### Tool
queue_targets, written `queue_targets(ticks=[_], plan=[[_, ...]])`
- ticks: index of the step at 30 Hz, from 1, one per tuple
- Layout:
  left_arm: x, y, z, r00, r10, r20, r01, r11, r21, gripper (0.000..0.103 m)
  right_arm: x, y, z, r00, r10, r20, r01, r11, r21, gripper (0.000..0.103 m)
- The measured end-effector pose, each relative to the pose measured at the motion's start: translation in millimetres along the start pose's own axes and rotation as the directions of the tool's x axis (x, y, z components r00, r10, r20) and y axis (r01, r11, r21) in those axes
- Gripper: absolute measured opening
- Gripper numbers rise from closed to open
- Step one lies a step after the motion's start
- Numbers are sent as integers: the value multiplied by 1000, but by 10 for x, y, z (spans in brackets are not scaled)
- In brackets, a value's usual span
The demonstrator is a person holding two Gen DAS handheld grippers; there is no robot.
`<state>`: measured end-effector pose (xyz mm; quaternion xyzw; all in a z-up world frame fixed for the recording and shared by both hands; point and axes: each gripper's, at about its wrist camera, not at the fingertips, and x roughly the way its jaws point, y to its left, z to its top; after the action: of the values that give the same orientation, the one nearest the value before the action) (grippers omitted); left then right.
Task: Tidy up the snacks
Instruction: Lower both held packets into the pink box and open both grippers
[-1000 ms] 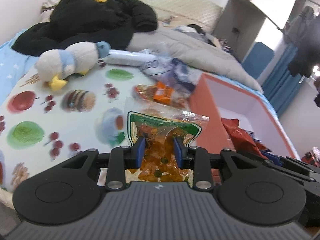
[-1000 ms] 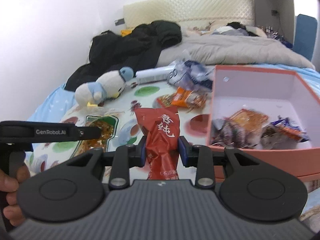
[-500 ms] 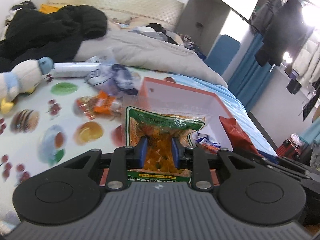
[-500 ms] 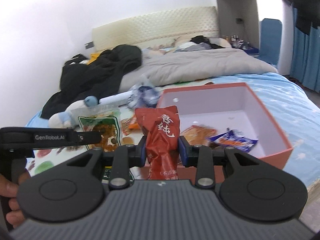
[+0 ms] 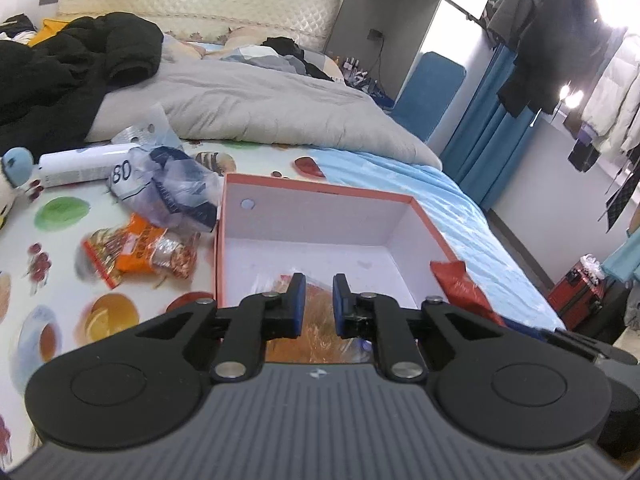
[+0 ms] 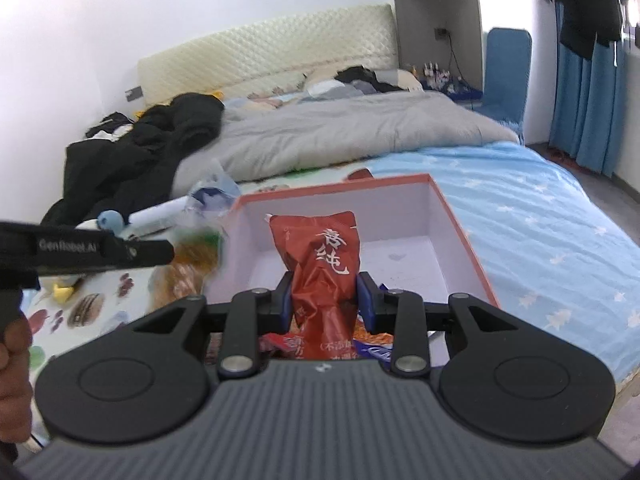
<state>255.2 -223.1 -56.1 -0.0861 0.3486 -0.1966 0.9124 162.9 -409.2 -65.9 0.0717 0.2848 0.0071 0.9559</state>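
Observation:
An open orange box [image 5: 320, 197] with a white inside sits on the bed. My left gripper [image 5: 319, 306] hovers over its near end with the jaws slightly apart and nothing between them; a clear bag of orange snacks [image 5: 316, 332] lies in the box just below. My right gripper [image 6: 323, 303] is shut on a red snack packet [image 6: 320, 264] with white characters, held upright over the box [image 6: 460, 220]. The red packet also shows in the left wrist view [image 5: 460, 288].
An orange snack pack [image 5: 136, 250] and a crumpled blue-white bag [image 5: 168, 188] lie left of the box on the fruit-print sheet. A white tube [image 5: 80, 166], a plush toy [image 5: 12, 176], black clothes [image 5: 72, 64] and a grey duvet [image 5: 260, 108] lie behind.
My left gripper carried the green-edged bag of orange snacks over the box and let it go; the bag now lies inside. My right gripper moved over the box with the red packet.

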Motion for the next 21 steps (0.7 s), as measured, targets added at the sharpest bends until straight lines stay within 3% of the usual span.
queue_targets(ticks=[7,13,14,16,17,21], plan=[[592,16,84,997,19,-72,-18,1000,15,17,511,-208,-59,995,-8,-94,8,1000,4,36],[804,91,12,993,31,-117,-29,999,20,17,798,-265,-101,989,-12,-149,14,1000,13,38],[812,103,4,992,33,-120,-30,999,23,17,821,-269,-109,988,-11,-155,13,1000,15,40],[789,106,-9,992,36,-119,-32,999,33,17,832,-282,-102,988,13,-155,-9,1000,22,62],[768,109,-15,993,37,-115,-33,999,39,17,819,-290,-105,988,30,-152,-26,999,28,67],[588,103,-46,994,38,-101,-33,998,49,18,680,-259,-104,993,22,-117,-19,999,30,70]])
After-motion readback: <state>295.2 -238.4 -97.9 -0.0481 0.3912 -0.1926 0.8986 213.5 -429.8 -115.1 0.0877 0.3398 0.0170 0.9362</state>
